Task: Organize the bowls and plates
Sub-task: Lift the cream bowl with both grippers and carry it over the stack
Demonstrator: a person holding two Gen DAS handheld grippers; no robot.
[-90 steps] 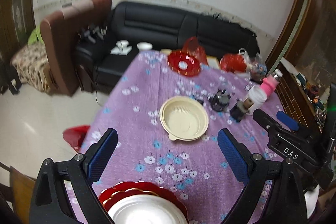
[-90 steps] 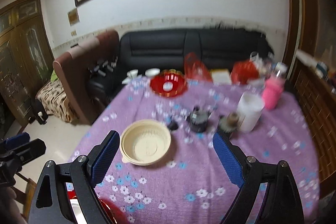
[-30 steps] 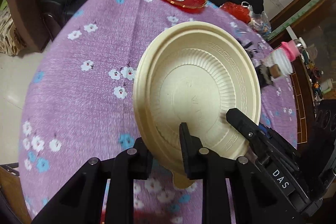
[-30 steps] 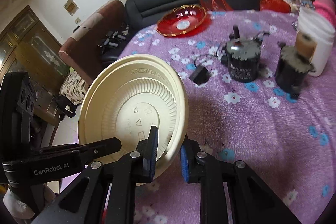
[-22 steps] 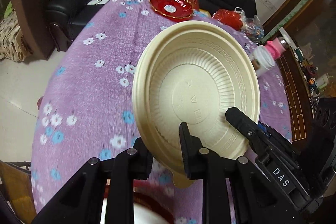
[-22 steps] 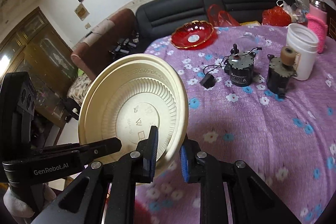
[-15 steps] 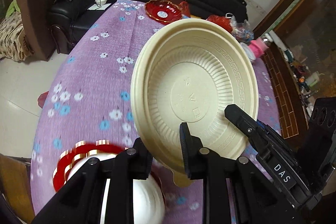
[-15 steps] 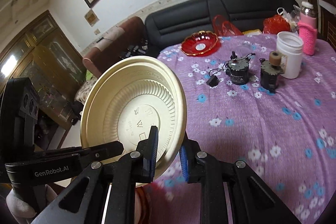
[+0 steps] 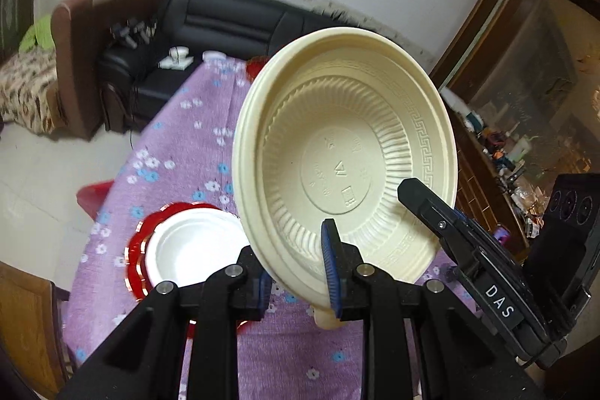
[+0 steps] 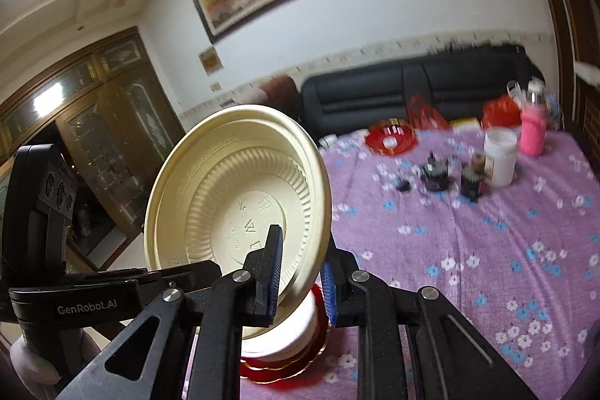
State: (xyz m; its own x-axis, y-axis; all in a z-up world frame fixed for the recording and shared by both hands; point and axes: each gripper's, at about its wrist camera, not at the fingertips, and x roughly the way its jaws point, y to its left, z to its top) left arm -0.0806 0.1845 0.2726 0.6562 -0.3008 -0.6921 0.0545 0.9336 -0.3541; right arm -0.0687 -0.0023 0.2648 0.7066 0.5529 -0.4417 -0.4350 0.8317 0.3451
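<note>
Both grippers hold one cream plastic bowl (image 9: 345, 160) by its rim, lifted above the purple flowered table (image 9: 180, 145). My left gripper (image 9: 300, 268) is shut on its near edge; my right gripper (image 10: 300, 272) is shut on the opposite edge of the bowl (image 10: 232, 197). Below and to the left sits a stack: a white bowl (image 9: 191, 250) on red gold-rimmed plates (image 9: 135, 250), also seen under the held bowl in the right wrist view (image 10: 296, 343). A red dish (image 10: 392, 135) stands at the table's far end.
A white jar (image 10: 500, 162), a pink bottle (image 10: 532, 130) and two small dark motors (image 10: 435, 175) stand at the far right of the table. A black sofa (image 9: 225, 25) and a brown armchair (image 9: 86, 44) lie beyond. A wooden chair (image 9: 26, 325) is at the near left.
Both grippers closed on the cream bowl, lifted it off the table and carried it back toward the near edge, above the white bowl and red plates. It is now higher.
</note>
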